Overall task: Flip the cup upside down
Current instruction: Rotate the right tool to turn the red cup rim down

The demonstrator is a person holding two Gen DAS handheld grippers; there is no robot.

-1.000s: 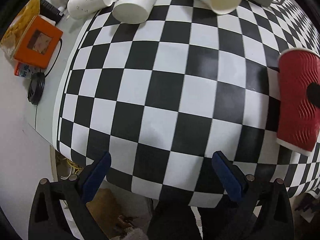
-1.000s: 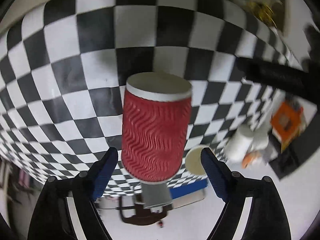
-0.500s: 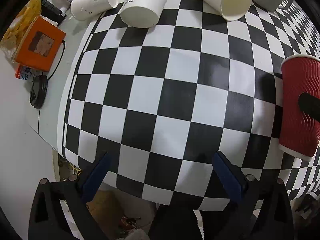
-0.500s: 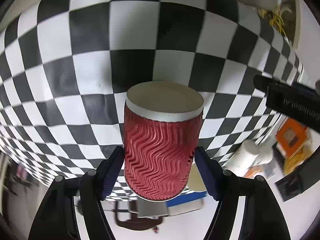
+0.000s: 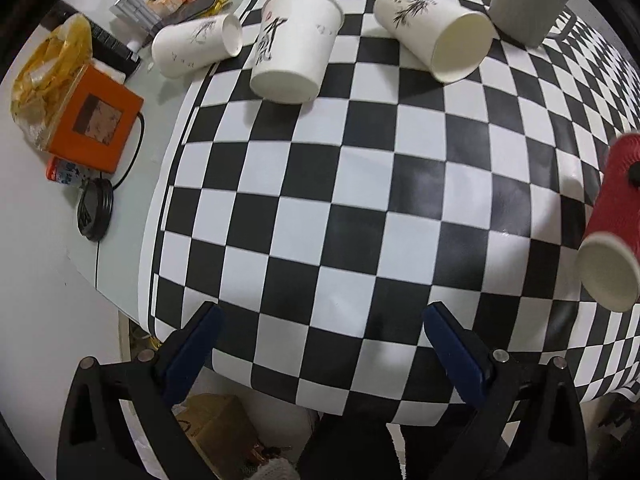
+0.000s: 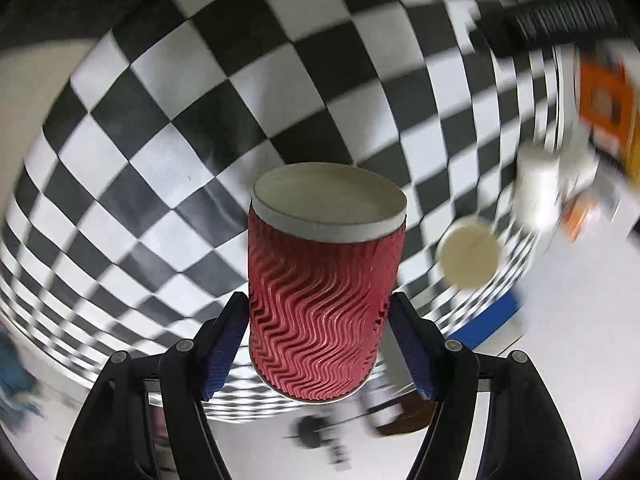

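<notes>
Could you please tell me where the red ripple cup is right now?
The red ripple cup is clamped between the right gripper fingers above the checkered cloth; the left wrist view shows it tilted at the far right edge.

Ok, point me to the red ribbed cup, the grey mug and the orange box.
red ribbed cup (image 6: pixel 320 312): right wrist view, middle of its wavy side wall.
grey mug (image 5: pixel 524 10): left wrist view, on its outer wall.
orange box (image 5: pixel 94 122): left wrist view, its top face near the picture.

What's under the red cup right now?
The red cup is clamped in the right gripper, lifted over the checkered cloth. Only cloth shows beneath it. The squares directly behind the cup are hidden.
</notes>
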